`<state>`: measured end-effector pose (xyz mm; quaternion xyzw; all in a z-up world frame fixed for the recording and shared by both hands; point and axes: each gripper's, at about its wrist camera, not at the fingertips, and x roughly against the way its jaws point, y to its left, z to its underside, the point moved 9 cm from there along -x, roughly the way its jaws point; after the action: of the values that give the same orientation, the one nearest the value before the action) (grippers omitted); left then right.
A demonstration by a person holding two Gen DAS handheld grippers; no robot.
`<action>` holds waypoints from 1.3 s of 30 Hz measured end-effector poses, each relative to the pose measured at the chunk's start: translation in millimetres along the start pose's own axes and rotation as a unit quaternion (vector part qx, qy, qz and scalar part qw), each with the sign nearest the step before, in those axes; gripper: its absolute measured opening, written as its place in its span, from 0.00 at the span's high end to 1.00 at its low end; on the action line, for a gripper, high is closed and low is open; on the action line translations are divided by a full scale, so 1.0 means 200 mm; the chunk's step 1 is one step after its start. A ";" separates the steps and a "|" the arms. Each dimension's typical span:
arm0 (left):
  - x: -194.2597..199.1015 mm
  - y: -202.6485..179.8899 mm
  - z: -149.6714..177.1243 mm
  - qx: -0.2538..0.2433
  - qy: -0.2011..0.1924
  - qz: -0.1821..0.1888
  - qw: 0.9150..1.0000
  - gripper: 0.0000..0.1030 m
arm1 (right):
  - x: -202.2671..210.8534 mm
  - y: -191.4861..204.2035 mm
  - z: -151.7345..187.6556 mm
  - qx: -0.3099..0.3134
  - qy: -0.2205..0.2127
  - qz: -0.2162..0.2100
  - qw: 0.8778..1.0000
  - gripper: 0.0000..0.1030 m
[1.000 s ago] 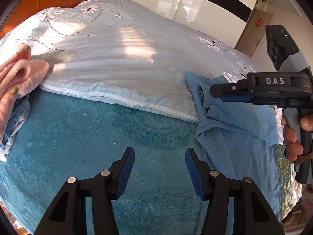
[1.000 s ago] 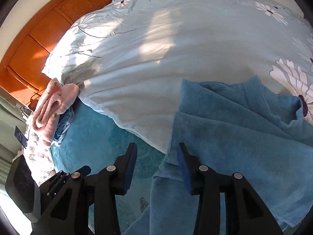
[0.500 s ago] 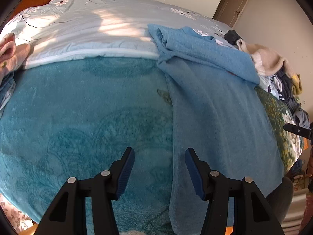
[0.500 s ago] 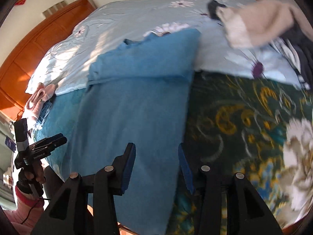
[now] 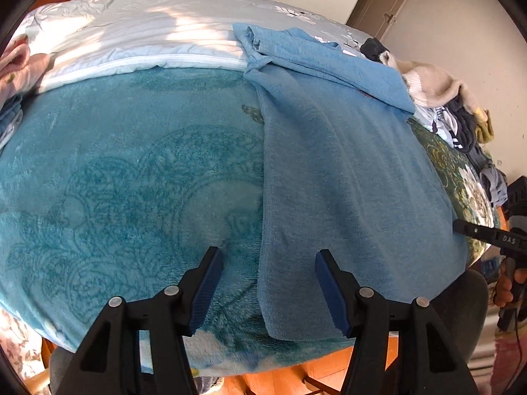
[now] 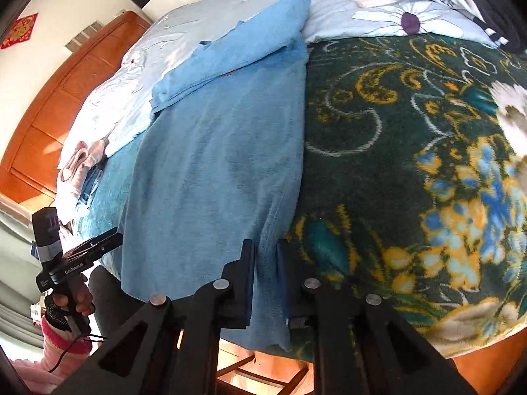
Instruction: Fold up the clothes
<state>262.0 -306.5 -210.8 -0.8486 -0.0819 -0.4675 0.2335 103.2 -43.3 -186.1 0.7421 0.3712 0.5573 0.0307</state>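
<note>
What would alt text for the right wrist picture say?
The right gripper has its jaws closing on the near edge of a blue garment spread on a bed, beside a dark floral blanket.

Towel (image 5: 346,171) lies lengthwise on the bed (image 5: 115,181), far end lapping onto the duvet (image 5: 148,33) behind. Clothes pile (image 5: 461,115) to its right, folded stack (image 5: 16,65) far left, headboard (image 6: 66,98) behind that.
</note>
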 end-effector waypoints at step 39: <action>0.06 0.04 0.09 0.029 0.007 0.020 0.999 0.74 | 0.09 -0.11 0.15 -0.026 -0.015 -0.027 0.999 0.65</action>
<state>285.1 -305.9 -211.4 -0.8396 -0.0766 -0.4660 0.2684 119.8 -5.9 -193.0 0.7391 0.3761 0.5543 0.0711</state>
